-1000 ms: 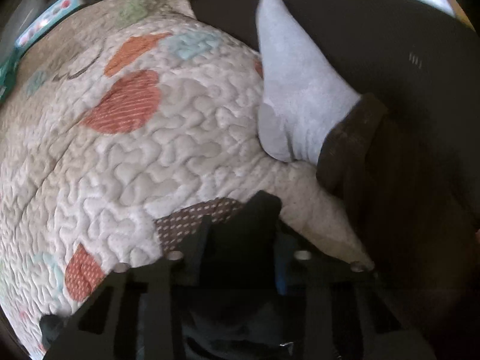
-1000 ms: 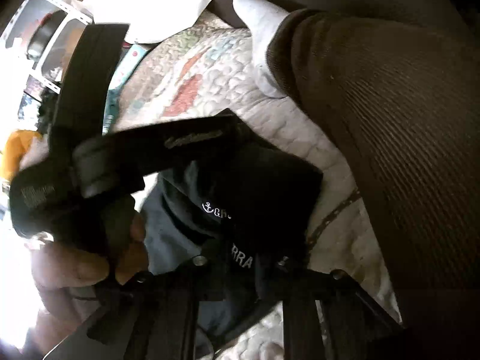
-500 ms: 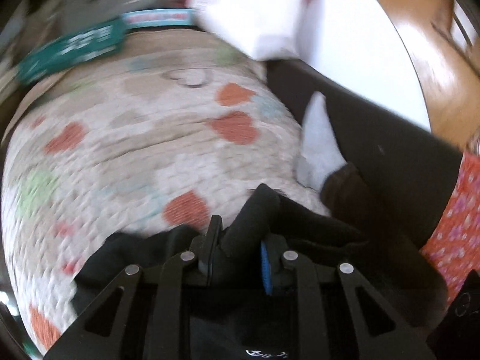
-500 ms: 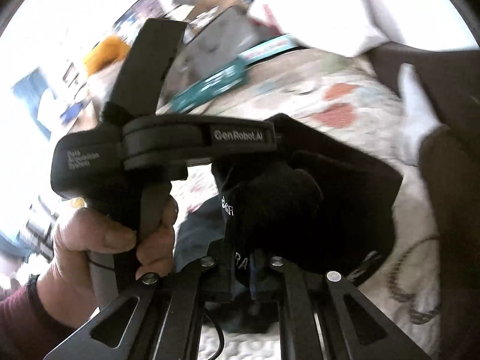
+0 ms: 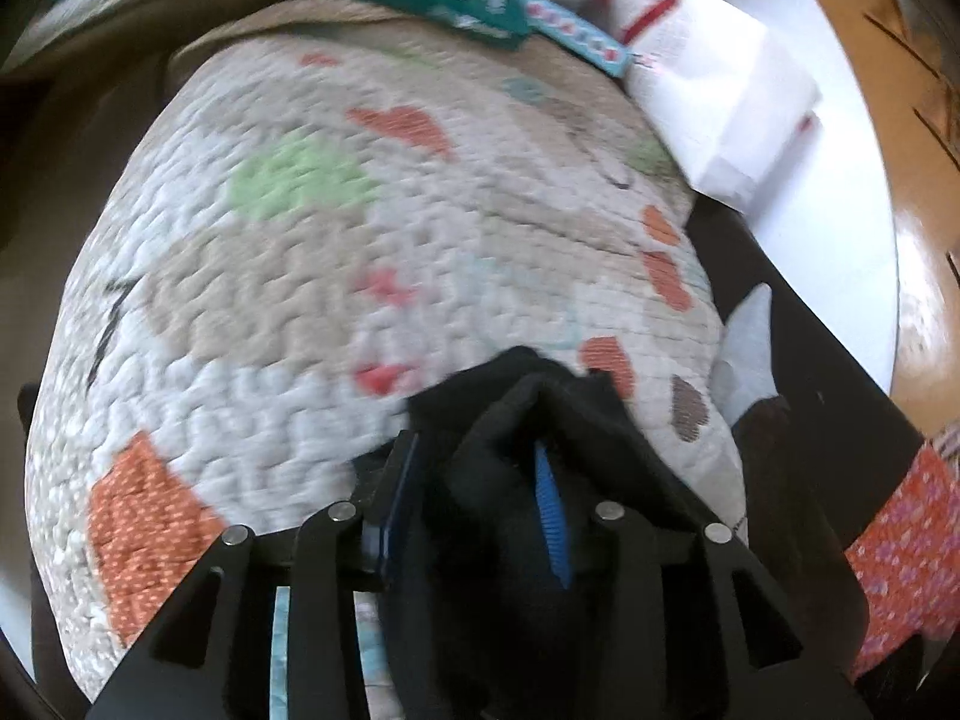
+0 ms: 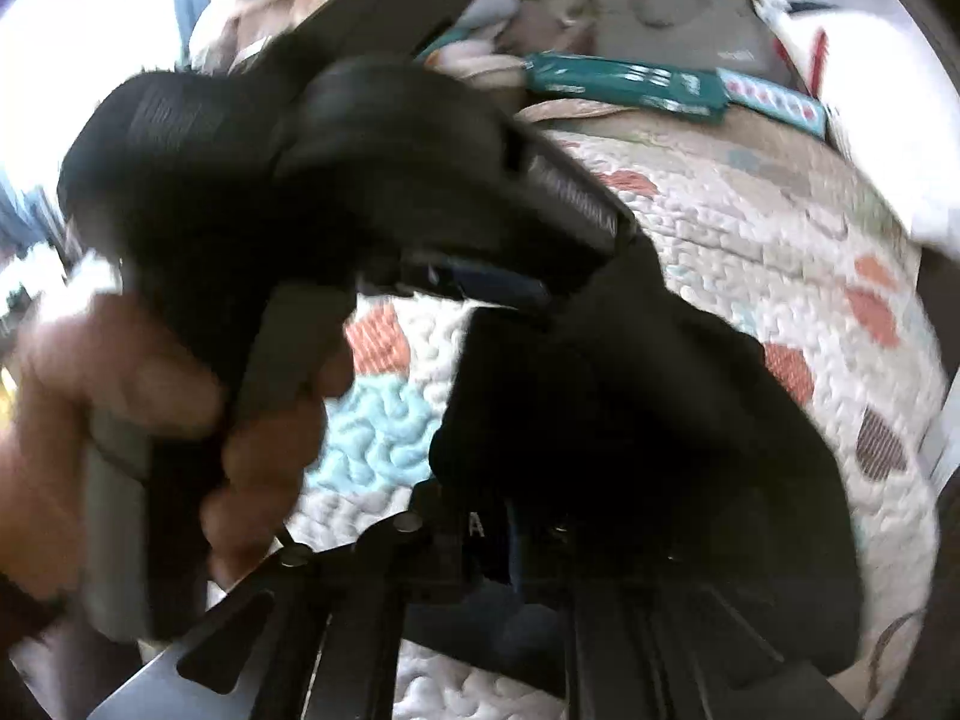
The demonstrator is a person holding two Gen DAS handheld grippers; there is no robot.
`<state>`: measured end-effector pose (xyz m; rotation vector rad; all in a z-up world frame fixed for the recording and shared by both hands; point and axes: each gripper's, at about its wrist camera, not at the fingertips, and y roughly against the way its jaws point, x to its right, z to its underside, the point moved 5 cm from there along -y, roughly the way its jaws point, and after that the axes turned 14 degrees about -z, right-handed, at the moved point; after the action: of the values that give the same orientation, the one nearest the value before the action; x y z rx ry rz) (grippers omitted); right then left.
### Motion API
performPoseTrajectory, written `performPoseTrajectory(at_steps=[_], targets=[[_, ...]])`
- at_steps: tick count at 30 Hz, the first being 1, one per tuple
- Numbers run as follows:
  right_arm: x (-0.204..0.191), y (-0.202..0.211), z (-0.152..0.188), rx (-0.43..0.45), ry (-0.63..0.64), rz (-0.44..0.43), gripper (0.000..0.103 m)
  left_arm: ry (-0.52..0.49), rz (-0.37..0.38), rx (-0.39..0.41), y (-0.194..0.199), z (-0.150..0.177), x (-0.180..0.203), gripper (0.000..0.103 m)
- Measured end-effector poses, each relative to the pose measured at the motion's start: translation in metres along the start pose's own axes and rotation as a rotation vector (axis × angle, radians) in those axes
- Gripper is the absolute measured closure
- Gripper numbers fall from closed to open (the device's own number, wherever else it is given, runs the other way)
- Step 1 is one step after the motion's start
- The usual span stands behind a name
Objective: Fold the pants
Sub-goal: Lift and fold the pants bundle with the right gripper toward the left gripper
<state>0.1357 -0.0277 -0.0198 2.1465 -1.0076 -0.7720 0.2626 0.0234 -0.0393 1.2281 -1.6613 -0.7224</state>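
The black pants (image 5: pixel 528 420) lie bunched on a quilted cover (image 5: pixel 300 300) with coloured patches. My left gripper (image 5: pixel 474 480) points down at them with a thick fold standing between its blue pads; its jaws are opening, and the fabric still fills the gap. In the right wrist view a person's hand (image 6: pixel 150 396) carries that left gripper (image 6: pixel 558 276) over the pants (image 6: pixel 690 420). My right gripper (image 6: pixel 504 528) sits low in this view on a fold with white letters. Its jaws are opening slightly, with the cloth still pinched between them.
A foot in a grey sock (image 5: pixel 747 348) and a dark brown trouser leg (image 5: pixel 780 438) rest at the quilt's right edge. A teal box (image 6: pixel 624 81) and white papers (image 5: pixel 708 78) lie at the far side. Red patterned cloth (image 5: pixel 900 552) and wooden floor (image 5: pixel 924 180) lie to the right.
Both grippers swept sideways across the quilt with the pants and rolled, so the sock slid from centre to the right edge. The left jaws stand wider than before.
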Motion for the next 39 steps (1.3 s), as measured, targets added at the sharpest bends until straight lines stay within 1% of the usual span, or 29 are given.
performPoseTrajectory(at_steps=[1,2,3,4,5,7,9,11,13,16,19,20,21,22,23,24,25,27,28,30,32,34,36,38,39], targets=[[-0.003,-0.003,0.004,-0.013,0.021,0.01,0.076,0.019,0.014,-0.006,0.0,0.001,-0.007,0.053],[-0.007,-0.003,0.01,-0.02,0.037,0.002,0.061,0.039,0.026,-0.005,0.001,0.001,-0.014,0.05],[-0.01,-0.002,0.013,-0.021,0.05,-0.008,0.054,0.054,0.04,-0.003,0.002,0.002,-0.02,0.048],[-0.014,0.001,0.016,-0.019,0.071,-0.01,0.043,0.067,0.054,-0.003,0.004,0.003,-0.025,0.047],[-0.019,0.006,0.021,-0.014,0.106,-0.003,0.04,0.084,0.065,-0.004,0.005,0.005,-0.032,0.046],[-0.029,0.014,0.029,-0.024,0.164,-0.013,0.04,0.114,0.068,-0.001,0.008,0.008,-0.041,0.043],[-0.04,0.024,0.039,-0.044,0.196,-0.051,0.04,0.147,0.082,0.01,0.014,0.015,-0.051,0.043],[-0.043,0.038,0.045,-0.059,0.19,-0.112,0.04,0.182,0.097,0.032,0.021,0.023,-0.061,0.039],[-0.037,0.054,0.045,-0.058,0.168,-0.132,0.04,0.21,0.116,0.036,0.024,0.031,-0.069,0.037],[-0.019,0.078,0.035,-0.01,0.115,-0.105,0.04,0.254,0.143,0.028,0.025,0.044,-0.084,0.037],[0.015,0.088,0.014,0.057,0.003,-0.035,0.04,0.324,0.163,0.039,0.03,0.054,-0.099,0.037],[0.028,0.087,0.005,0.075,-0.038,-0.004,0.041,0.354,0.18,0.052,0.033,0.057,-0.103,0.037],[0.035,0.085,0.001,0.087,-0.06,0.007,0.041,0.374,0.193,0.063,0.037,0.06,-0.106,0.037],[0.043,0.078,-0.005,0.092,-0.089,0.009,0.046,0.393,0.206,0.079,0.04,0.064,-0.109,0.037],[0.047,0.073,-0.009,0.083,-0.112,0.007,0.057,0.403,0.215,0.091,0.042,0.067,-0.111,0.037],[0.054,0.062,-0.012,0.066,-0.148,0.005,0.063,0.41,0.219,0.102,0.044,0.07,-0.111,0.037],[0.059,0.051,-0.013,0.049,-0.187,0.0,0.073,0.414,0.219,0.111,0.046,0.072,-0.111,0.037],[0.063,0.029,-0.011,0.013,-0.243,-0.046,0.075,0.416,0.211,0.128,0.047,0.078,-0.112,0.037],[0.061,0.019,-0.009,-0.004,-0.252,-0.059,0.075,0.418,0.209,0.136,0.047,0.081,-0.113,0.037],[0.049,-0.001,-0.004,-0.052,-0.213,-0.086,0.075,0.423,0.205,0.139,0.044,0.088,-0.117,0.037],[0.037,-0.021,0.001,-0.139,-0.165,-0.108,0.073,0.439,0.196,0.128,0.038,0.097,-0.123,0.037],[0.03,-0.024,0.0,-0.172,-0.107,-0.088,0.073,0.451,0.218,0.136,0.036,0.102,-0.126,0.037],[0.028,-0.017,-0.012,-0.17,-0.095,-0.112,0.073,0.453,0.217,0.141,0.039,0.106,-0.128,0.037],[0.032,-0.005,-0.031,-0.113,-0.12,-0.133,0.073,0.439,0.213,0.151,0.042,0.11,-0.127,0.037],[0.035,-0.003,-0.041,-0.088,-0.13,-0.129,0.073,0.43,0.209,0.154,0.042,0.112,-0.127,0.037]])
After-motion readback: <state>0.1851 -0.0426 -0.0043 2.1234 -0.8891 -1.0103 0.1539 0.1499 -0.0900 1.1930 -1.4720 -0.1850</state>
